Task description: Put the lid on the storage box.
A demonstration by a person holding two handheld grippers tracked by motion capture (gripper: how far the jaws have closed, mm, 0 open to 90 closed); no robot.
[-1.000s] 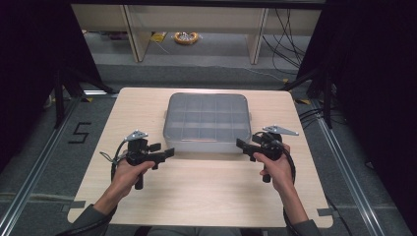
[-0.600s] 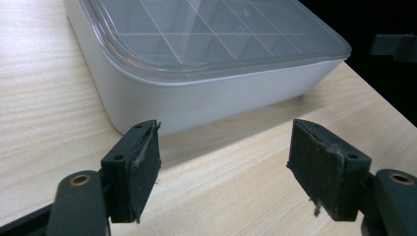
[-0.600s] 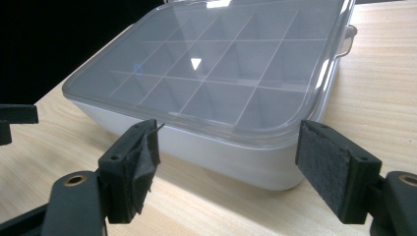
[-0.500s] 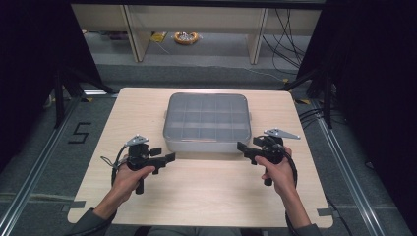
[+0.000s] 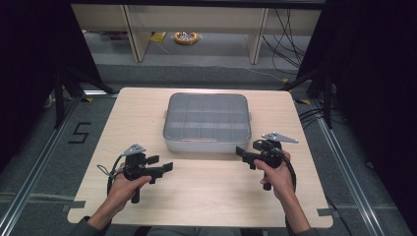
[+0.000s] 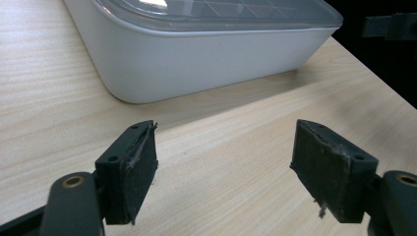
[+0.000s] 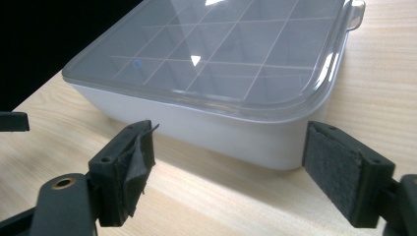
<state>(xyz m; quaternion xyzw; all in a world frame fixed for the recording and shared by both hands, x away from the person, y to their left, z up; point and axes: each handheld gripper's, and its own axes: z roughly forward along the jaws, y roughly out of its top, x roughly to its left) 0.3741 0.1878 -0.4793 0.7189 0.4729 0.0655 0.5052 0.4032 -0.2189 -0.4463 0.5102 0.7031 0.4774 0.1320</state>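
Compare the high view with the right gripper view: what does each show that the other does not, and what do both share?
High view alone: both of the person's hands, the left tool and right tool in front of the box, and the floor beyond the table.
Right gripper view alone: the lid tab up close and the right tool's worn pads, open with nothing between them.
Both: the white compartment box with its clear lid, on the wooden table.
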